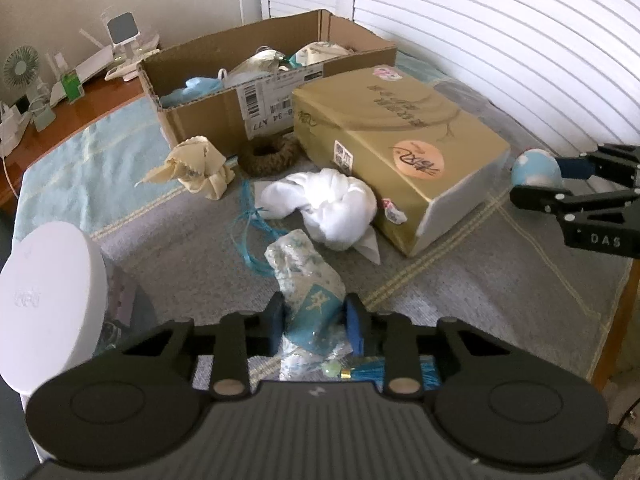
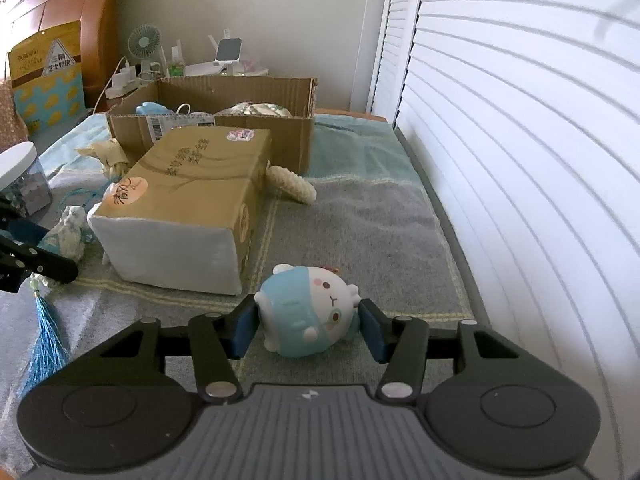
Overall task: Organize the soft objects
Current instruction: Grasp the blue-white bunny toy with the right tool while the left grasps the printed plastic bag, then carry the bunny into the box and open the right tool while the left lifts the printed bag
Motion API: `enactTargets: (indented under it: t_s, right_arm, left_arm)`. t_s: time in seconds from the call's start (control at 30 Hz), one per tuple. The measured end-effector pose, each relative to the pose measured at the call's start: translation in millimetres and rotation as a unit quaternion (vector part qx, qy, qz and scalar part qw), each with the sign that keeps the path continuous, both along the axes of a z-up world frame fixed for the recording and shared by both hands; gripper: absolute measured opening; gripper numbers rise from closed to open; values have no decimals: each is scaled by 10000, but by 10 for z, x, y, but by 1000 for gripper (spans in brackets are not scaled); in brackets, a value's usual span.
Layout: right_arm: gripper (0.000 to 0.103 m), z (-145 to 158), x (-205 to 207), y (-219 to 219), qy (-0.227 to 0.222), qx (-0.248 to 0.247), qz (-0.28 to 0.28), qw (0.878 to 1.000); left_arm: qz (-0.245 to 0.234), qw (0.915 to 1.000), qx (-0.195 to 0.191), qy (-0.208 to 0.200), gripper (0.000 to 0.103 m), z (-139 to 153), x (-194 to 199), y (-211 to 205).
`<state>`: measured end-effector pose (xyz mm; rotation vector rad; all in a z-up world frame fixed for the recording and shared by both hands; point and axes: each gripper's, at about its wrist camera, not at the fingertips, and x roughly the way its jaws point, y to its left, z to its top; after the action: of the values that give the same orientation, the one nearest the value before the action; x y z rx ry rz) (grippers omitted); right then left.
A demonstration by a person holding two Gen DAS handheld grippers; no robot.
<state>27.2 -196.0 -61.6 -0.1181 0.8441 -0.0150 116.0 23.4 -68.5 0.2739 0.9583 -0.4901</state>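
Note:
My left gripper (image 1: pixel 314 326) is shut on a blue-and-white brocade pouch (image 1: pixel 308 280) with a blue tassel (image 2: pixel 46 344); the pouch lies on the grey towel (image 1: pixel 460 280). My right gripper (image 2: pixel 308 330) is shut on a round blue-and-white plush toy (image 2: pixel 308 310), and it also shows in the left wrist view (image 1: pixel 560 184). A white cloth bundle (image 1: pixel 328 204), a cream cloth (image 1: pixel 196 168) and a brown braided ring (image 1: pixel 266 156) lie near the open cardboard box (image 1: pixel 224 116), which holds soft items. A cream knitted piece (image 2: pixel 292 186) lies by the box.
A gold tissue carton (image 1: pixel 400 136) lies in the middle of the towel. A white-lidded jar (image 1: pixel 48 300) stands at the left. A fan (image 1: pixel 22 68) and chargers crowd the wooden shelf behind. White shutters (image 2: pixel 520 160) run along the right.

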Motion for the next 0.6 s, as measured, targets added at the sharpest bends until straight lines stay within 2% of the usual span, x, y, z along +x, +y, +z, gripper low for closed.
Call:
enactTargets:
  t_s: [0.33, 0.6]
  right_arm:
    - [59, 334, -67, -50, -55, 164, 162, 9997]
    - [59, 697, 23, 45, -342, 232, 406, 9983]
  left_arm:
    - [-157, 9999, -58, -42, 26, 213, -152, 54]
    - [-344, 9989, -260, -192, 26, 435, -259, 93]
